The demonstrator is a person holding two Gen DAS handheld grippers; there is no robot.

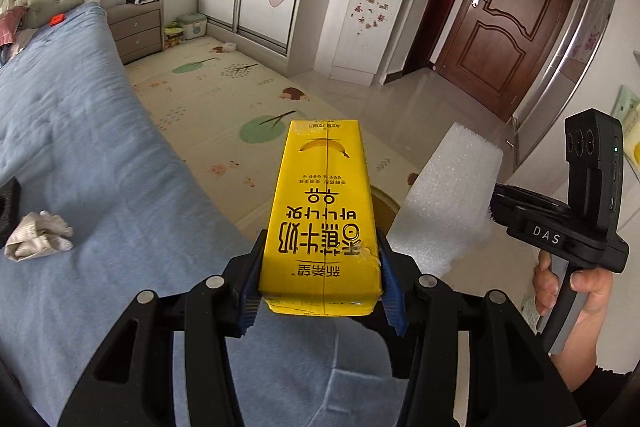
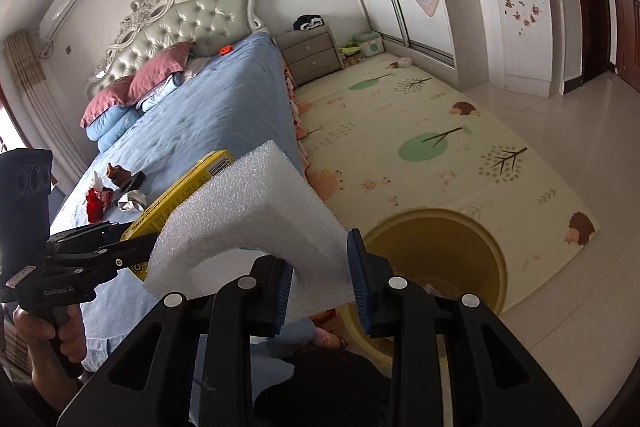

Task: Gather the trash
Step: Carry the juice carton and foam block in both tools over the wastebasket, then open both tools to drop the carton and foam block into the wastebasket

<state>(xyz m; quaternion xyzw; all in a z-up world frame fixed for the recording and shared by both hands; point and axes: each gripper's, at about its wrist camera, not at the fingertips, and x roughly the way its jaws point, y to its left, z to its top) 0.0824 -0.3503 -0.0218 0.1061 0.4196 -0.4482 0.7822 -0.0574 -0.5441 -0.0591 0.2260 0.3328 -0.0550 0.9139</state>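
Your left gripper [image 1: 320, 271] is clamping the yellow milk carton [image 1: 322, 211] at 6 o'clock | your right gripper [image 2: 320, 279] is gripping the white foam block [image 2: 248, 215] | yellow bin [image 2: 492, 247] is sitting at 4 o'clock on the play mat [image 2: 420, 131].

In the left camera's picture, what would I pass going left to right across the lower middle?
Crumpled cloth on the blue bed → yellow milk carton in the left claw → white foam block → the other handheld claw device.

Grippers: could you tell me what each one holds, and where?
Left gripper clamps the yellow carton near its bottom end; right gripper clamps the white foam piece at one end.
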